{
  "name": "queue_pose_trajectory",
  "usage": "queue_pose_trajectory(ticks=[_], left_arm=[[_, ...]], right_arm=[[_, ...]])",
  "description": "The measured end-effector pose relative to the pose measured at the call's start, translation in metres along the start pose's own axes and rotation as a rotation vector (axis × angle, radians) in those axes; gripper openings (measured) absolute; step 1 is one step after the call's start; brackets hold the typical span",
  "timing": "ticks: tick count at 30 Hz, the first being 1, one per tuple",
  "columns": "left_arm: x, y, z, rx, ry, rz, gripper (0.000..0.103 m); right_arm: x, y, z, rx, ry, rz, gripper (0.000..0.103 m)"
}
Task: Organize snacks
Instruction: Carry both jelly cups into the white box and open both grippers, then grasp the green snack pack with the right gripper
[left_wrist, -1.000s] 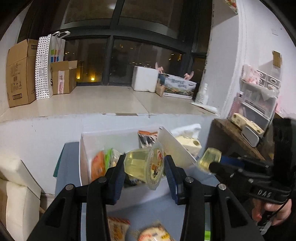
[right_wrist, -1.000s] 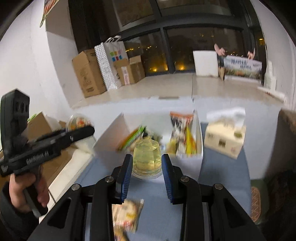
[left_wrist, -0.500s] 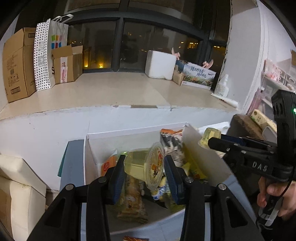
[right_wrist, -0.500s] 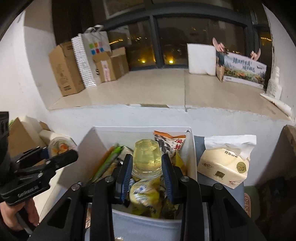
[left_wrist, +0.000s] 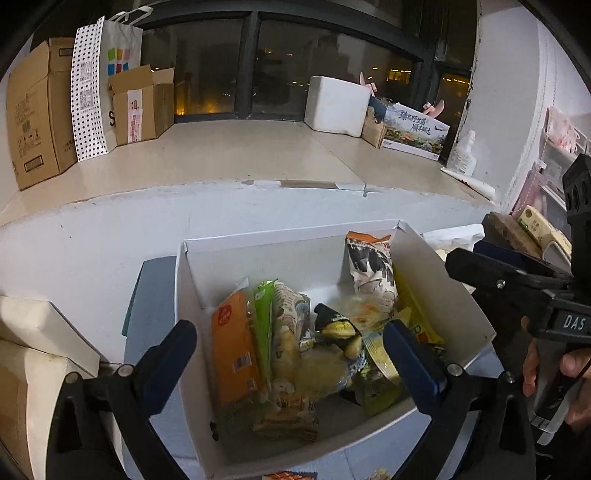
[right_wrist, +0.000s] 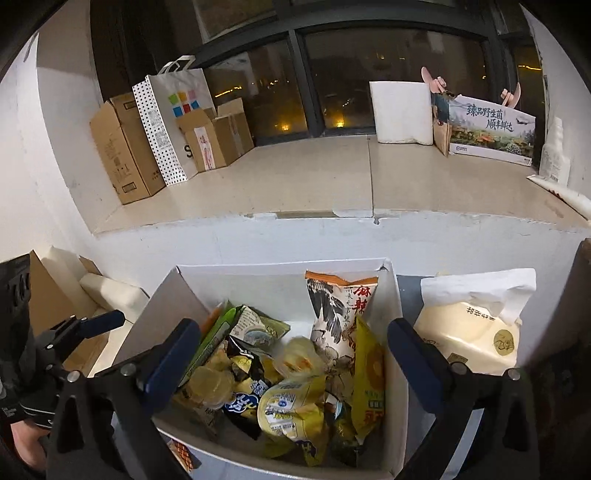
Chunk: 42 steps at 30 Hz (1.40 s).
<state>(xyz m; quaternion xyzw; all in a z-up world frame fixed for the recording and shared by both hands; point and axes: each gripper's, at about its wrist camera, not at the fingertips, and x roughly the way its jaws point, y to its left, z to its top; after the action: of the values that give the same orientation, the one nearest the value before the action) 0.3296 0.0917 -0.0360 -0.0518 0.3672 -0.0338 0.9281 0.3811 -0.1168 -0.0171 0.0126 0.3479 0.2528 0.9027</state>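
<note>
Now both my left gripper (left_wrist: 291, 354) and right gripper (right_wrist: 291, 354) are opening wide, empty, over the white snack box (left_wrist: 443, 266), jelly cups (right_wrist: 210, 384) lying inside.

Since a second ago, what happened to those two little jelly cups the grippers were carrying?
Both were let go. The left gripper and right gripper moved over the white box, and their jaws are opening with nothing between them. A blurred cup is dropping onto the snack packets; the other I cannot pick out for sure. The box, the tissue pack and the sill's cartons stayed put.
</note>
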Motion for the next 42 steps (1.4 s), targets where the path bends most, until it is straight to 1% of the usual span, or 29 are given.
queue_pose_trajectory(ticks=[4, 7, 9, 11, 16, 18, 20, 22, 23, 26, 27, 30, 32, 34, 35, 37, 38, 40, 42], left_arm=[[-0.013, -0.005, -0.004, 0.026, -0.014, 0.022, 0.103], [-0.03, -0.007, -0.01, 0.024, -0.021, -0.002, 0.103], [-0.045, -0.01, -0.016, 0.039, -0.035, -0.014, 0.103], [-0.065, -0.012, -0.025, 0.053, -0.064, -0.019, 0.103], [-0.109, -0.012, -0.051, 0.018, -0.114, -0.084, 0.103], [-0.126, -0.015, -0.068, 0.007, -0.133, -0.109, 0.103], [-0.14, -0.019, -0.082, 0.003, -0.13, -0.131, 0.103], [-0.158, -0.027, -0.099, 0.025, -0.14, -0.164, 0.103], [-0.166, -0.029, -0.106, 0.034, -0.15, -0.168, 0.103], [-0.183, -0.038, -0.13, 0.048, -0.168, -0.165, 0.103], [-0.187, -0.041, -0.139, 0.052, -0.171, -0.169, 0.103], [-0.192, -0.047, -0.158, 0.06, -0.166, -0.17, 0.103], [-0.192, -0.051, -0.17, 0.067, -0.152, -0.173, 0.103], [-0.19, -0.052, -0.18, 0.06, -0.145, -0.172, 0.103], [-0.189, -0.052, -0.184, 0.055, -0.138, -0.173, 0.103], [-0.187, -0.052, -0.19, 0.052, -0.122, -0.176, 0.103], [-0.186, -0.052, -0.191, 0.051, -0.122, -0.169, 0.103], [-0.183, -0.052, -0.195, 0.046, -0.107, -0.172, 0.103], [-0.181, -0.051, -0.197, 0.038, -0.104, -0.174, 0.103]], right_arm=[[-0.018, 0.002, -0.003, 0.011, -0.037, 0.008, 0.103], [-0.035, 0.001, -0.011, 0.025, -0.053, 0.041, 0.103], [-0.053, 0.0, -0.021, 0.026, -0.085, 0.059, 0.103], [-0.069, -0.002, -0.035, 0.031, -0.092, 0.08, 0.103], [-0.11, -0.003, -0.081, 0.049, -0.098, 0.147, 0.103], [-0.125, -0.001, -0.102, 0.033, -0.088, 0.164, 0.103], [-0.14, 0.003, -0.125, 0.008, -0.085, 0.181, 0.103], [-0.154, 0.003, -0.145, -0.019, -0.089, 0.194, 0.103], [-0.161, 0.004, -0.155, -0.031, -0.084, 0.195, 0.103], [-0.173, 0.003, -0.187, -0.031, -0.048, 0.204, 0.103], [-0.174, 0.003, -0.195, -0.038, -0.027, 0.194, 0.103], [-0.175, 0.006, -0.225, -0.07, 0.029, 0.143, 0.103], [-0.175, 0.005, -0.24, -0.069, 0.062, 0.117, 0.103], [-0.17, 0.002, -0.252, -0.064, 0.123, 0.077, 0.103], [-0.167, 0.002, -0.258, -0.069, 0.157, 0.08, 0.103], [-0.158, 0.004, -0.271, -0.061, 0.236, 0.125, 0.103], [-0.155, 0.006, -0.279, -0.063, 0.259, 0.137, 0.103], [-0.145, 0.013, -0.29, -0.077, 0.29, 0.135, 0.103], [-0.132, 0.02, -0.296, -0.068, 0.344, 0.103, 0.103]])
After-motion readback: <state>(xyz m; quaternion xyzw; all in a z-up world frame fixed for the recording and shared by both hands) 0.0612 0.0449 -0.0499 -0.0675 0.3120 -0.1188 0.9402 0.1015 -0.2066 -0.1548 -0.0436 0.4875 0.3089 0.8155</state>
